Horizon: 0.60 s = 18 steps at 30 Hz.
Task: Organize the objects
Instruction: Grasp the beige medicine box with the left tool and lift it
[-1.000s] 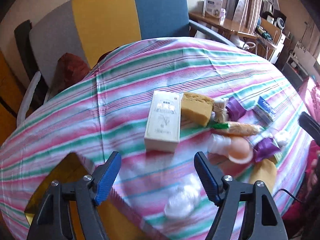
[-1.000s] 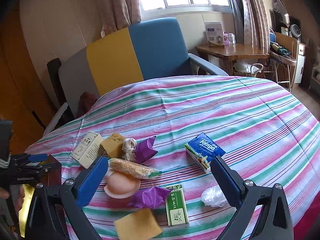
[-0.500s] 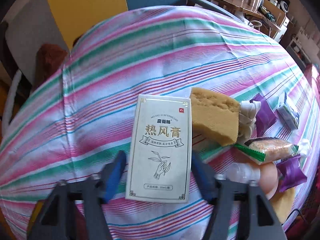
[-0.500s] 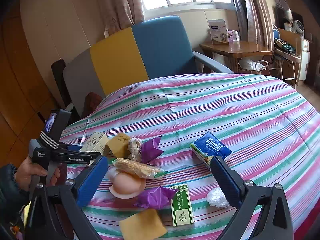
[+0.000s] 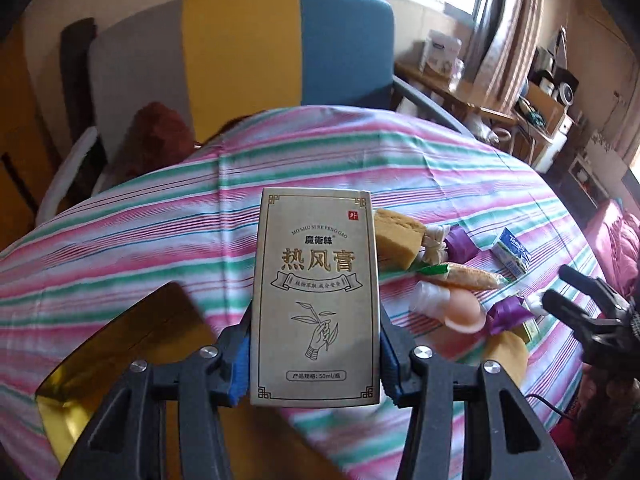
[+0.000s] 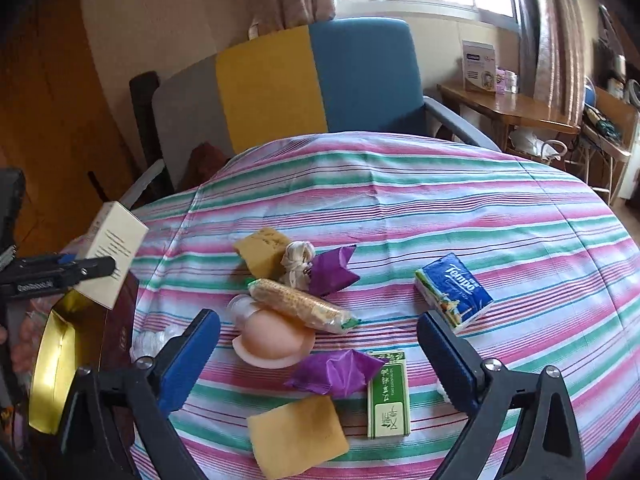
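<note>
The left tongs (image 5: pixel 315 354) grip a beige carton (image 5: pixel 315 296) by its two long sides, holding it clear of the striped counter (image 5: pixel 160 216). The left wrist view shows the carton's front face: "MO SHU SI RE FENG GAO", large Chinese characters, a line drawing of a hand with a sprig, and "50ml" near the bottom edge. The right wrist view shows the same carton (image 6: pixel 113 254) at 9 o'clock, presenting only its back panel of fine print, too small to read, above a gold-lined box (image 6: pixel 52 364) at the counter edge. The right tongs (image 6: pixel 316 360) have just been closing but stand wide apart, gripping nothing, above a purple wrapper (image 6: pixel 336 370). The tissue pack (image 6: pixel 454 290) at 3 o'clock reads "Tempo"; in the left wrist view it (image 5: pixel 513 254) is small and only partly legible. The green box (image 6: pixel 389 394), with white Chinese lettering, shows fully in the right wrist view only, as does the yellow sponge (image 6: pixel 298 436) at 6 o'clock. Both views show the packaged corn cob (image 6: pixel 302 306) and pink dome (image 6: pixel 272 340) near centre.
</note>
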Motion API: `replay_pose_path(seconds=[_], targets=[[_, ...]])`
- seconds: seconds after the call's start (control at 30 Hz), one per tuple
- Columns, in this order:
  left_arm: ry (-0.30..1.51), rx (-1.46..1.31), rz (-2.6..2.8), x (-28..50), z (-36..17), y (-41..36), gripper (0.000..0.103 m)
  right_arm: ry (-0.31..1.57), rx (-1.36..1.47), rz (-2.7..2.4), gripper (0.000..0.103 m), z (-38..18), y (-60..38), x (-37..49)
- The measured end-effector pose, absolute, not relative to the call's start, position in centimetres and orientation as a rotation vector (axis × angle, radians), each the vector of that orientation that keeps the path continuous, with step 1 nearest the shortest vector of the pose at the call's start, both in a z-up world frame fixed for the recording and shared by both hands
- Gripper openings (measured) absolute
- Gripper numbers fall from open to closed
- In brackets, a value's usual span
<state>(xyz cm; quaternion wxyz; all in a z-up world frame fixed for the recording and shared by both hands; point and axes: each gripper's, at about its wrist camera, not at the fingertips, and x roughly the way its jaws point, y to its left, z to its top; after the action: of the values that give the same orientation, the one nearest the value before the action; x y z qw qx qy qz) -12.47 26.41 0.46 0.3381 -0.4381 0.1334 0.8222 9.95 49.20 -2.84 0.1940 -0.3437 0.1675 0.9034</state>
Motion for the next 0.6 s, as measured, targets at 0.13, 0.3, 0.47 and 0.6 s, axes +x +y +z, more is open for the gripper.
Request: replay_pose_path(seconds=[0.13, 0.3, 0.47, 0.6], targets=[[0.301, -1.101, 2.226, -10.9, 1.9, 21.4, 0.051, 0.380, -1.072, 2.598, 0.074, -3.6, 47.0, 8.7], [0.204, -1.125, 2.310, -9.3, 1.6, 15.0, 0.051, 0.391, -1.206, 2.722, 0.063, -3.6, 43.2, 6.4], [0.077, -1.213, 2.358, -8.8, 0.1, 10.1, 0.051, 0.307, -1.346, 2.772, 0.064, -5.0, 38.4, 2.1], [-0.005, -1.266, 2.391, -8.0, -0.8, 6.6, 0.051, 0.261, -1.478, 2.730, 0.067, -7.7, 36.8, -1.0]])
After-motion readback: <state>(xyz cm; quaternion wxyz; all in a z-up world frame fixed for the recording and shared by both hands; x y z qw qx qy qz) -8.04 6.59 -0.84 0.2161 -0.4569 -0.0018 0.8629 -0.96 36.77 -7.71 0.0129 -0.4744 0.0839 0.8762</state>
